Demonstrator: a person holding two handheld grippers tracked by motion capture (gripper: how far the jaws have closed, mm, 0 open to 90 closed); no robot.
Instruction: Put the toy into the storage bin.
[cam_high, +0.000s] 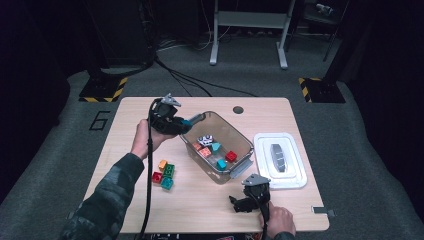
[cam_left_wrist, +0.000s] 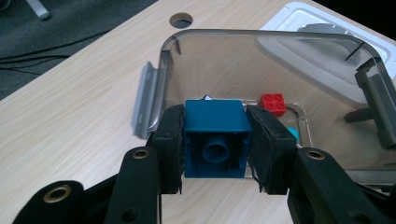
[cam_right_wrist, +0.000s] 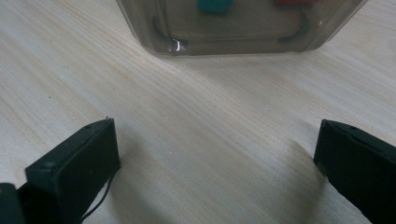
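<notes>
A dark blue block (cam_left_wrist: 215, 140) sits clenched between the pads of the left tool (cam_left_wrist: 215, 144) at the centre of the left gripper view, its hollow underside facing the camera and hiding part of the clear bin (cam_left_wrist: 196, 42) behind. In the high view the block (cam_high: 187, 122) is a small speck at the bin's upper-left rim (cam_high: 200, 116). Inside lie red (cam_high: 231, 156), teal (cam_high: 221, 163) and orange (cam_high: 205, 152) blocks. At lower right, the right tool (cam_high: 239, 204) rests on the counter (cam_high: 200, 210), jaws spread wide and released.

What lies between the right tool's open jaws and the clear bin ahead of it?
Nothing: in the right gripper view, bare wooden table runs from the right tool to the clear bin.
</notes>
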